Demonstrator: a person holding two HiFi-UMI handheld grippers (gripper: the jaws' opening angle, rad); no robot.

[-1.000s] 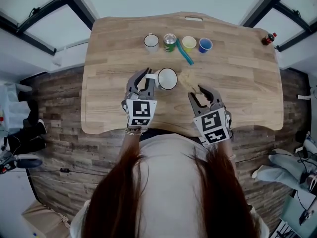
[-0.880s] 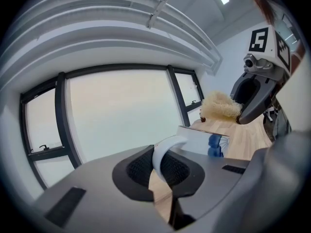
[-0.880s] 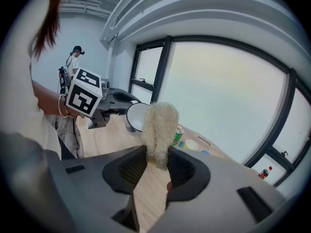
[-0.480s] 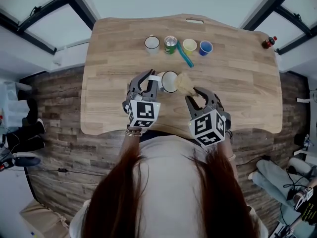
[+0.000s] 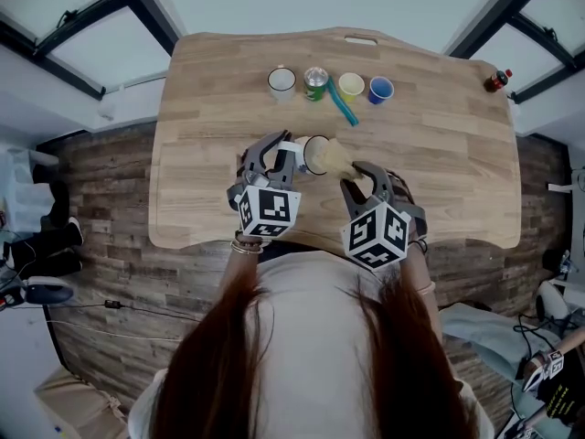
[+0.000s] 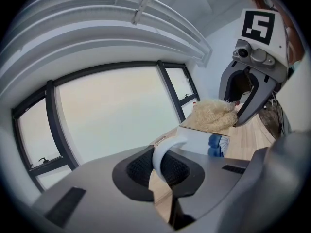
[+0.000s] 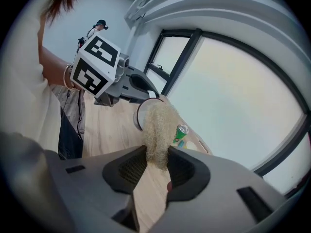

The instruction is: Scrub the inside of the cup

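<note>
L gripper (image 6: 160, 171) jaws closed on the white mug's (image 5: 313, 154) handle; mug tipped sideways near table (image 5: 439, 154) centre, mouth twd 3 o'clock. R gripper (image 7: 156, 166) jaws pinch a beige fibrous scrubber (image 7: 158, 127) at the rim. Risk: handle-only grip lets the mug twist under push, and the scrubber may pull free.

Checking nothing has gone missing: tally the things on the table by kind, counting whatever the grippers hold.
Cups: 4 (white cup, yellow cup, blue cup, mug in the left gripper)
Can: 1
Scrubber: 1, in the right gripper
Teal stick: 1
Bottle: 1
Total: 8
</note>
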